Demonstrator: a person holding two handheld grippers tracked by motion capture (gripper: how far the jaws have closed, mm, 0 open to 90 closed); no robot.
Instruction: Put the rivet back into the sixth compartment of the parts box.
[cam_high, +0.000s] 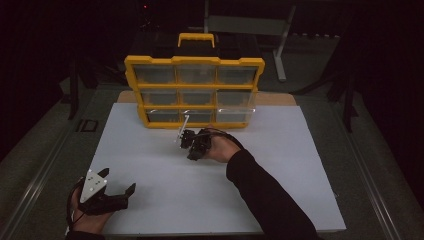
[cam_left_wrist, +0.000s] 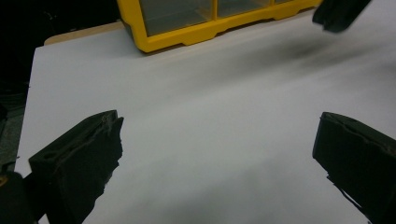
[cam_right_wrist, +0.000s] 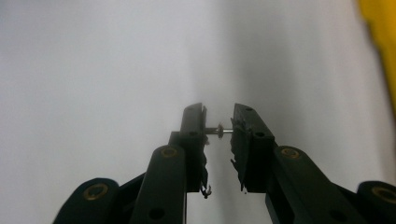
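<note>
A yellow organiser (cam_high: 134, 86) with clear drawers stands upright at the back of the white board (cam_high: 280, 165). My right gripper (cam_high: 192, 144) hovers just in front of its bottom row. In the right gripper view, the right gripper (cam_right_wrist: 219, 122) is shut on a small metal screw (cam_right_wrist: 219, 130), pinched end to end between the jaw tips above the white surface. My left gripper (cam_high: 118, 181) rests near the board's front left corner. It stands wide open (cam_left_wrist: 215, 130) with nothing between its jaws.
The organiser's lower left corner (cam_left_wrist: 187, 32) lies ahead of the left gripper, with the other gripper (cam_left_wrist: 338, 14) at the top right. A yellow edge (cam_right_wrist: 380, 42) borders the right gripper view. Dark floor and a metal stand (cam_high: 280, 45) surround the table.
</note>
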